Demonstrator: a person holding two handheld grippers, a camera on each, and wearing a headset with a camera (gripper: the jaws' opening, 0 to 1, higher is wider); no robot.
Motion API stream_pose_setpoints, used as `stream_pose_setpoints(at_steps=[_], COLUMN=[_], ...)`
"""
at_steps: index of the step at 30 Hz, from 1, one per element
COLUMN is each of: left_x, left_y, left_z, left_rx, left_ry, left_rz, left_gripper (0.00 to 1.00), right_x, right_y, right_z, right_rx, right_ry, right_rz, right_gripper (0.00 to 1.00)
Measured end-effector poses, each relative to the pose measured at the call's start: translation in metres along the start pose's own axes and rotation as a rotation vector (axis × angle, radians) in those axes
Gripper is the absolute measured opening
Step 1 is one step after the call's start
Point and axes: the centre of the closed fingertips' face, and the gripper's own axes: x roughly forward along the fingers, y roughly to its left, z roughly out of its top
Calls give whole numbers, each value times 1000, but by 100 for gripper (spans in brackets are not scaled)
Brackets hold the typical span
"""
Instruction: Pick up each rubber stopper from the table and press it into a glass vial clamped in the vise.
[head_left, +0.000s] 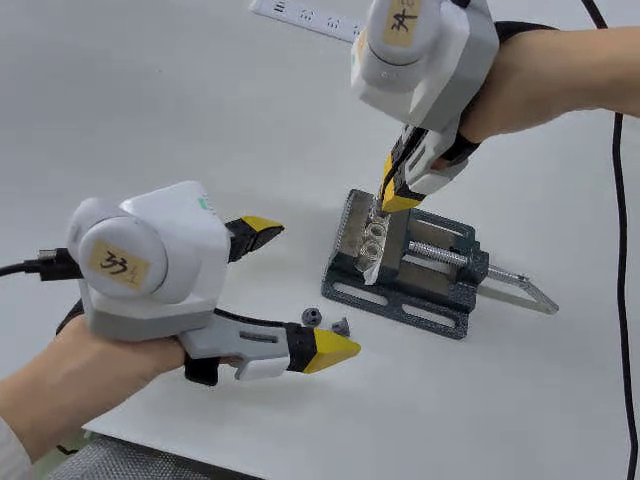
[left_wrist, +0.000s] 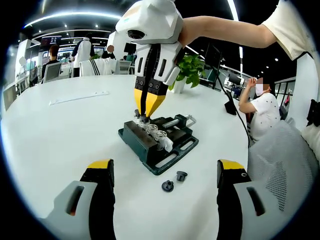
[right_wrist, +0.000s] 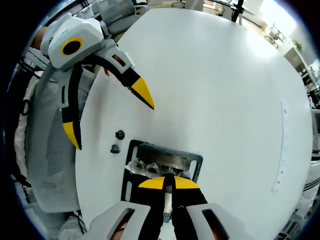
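White desk (head_left: 150, 100), head view: dark grey vise (head_left: 440, 290) right of centre, with a row of clear glass vials (head_left: 370, 245) clamped upright in it. Right tongs (head_left: 397, 198) hang over the far end of the row, yellow tips pinched nearly together. Left tongs (head_left: 300, 290) sit low at near left, spread wide and empty. Two loose stoppers (head_left: 312, 316) lie on the desk just near of the vise, close to one tip of the left tongs. White ruler strip (head_left: 300, 15) at the far edge; black cable (head_left: 622, 250) on the right.

Left gripper view: a level look that the head view lacks. A small grey rubber stopper (left_wrist: 143, 119) sits between the right tongs' tips at the mouth of the end vial; whether it is seated I cannot tell. The vials beside it show bare rims. Beyond the desk are a potted plant (left_wrist: 192, 67), chairs and people.

Right gripper view: looks straight down past its own tips, which are closed on a dark bit. Vial rims sit just beyond the tips, and the loose stoppers lie left of the vise.
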Motion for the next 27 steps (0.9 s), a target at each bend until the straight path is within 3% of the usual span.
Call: stream_pose_setpoints(at_steps=[27], left_x=[0], left_y=[6], left_z=[-2], left_rx=[-8], left_ry=[-1], left_rz=[6], left_gripper=[83], right_x=[0], right_y=[1], right_z=[2], right_rx=[28], right_ry=[-35], right_rz=[-18], right_gripper=[0])
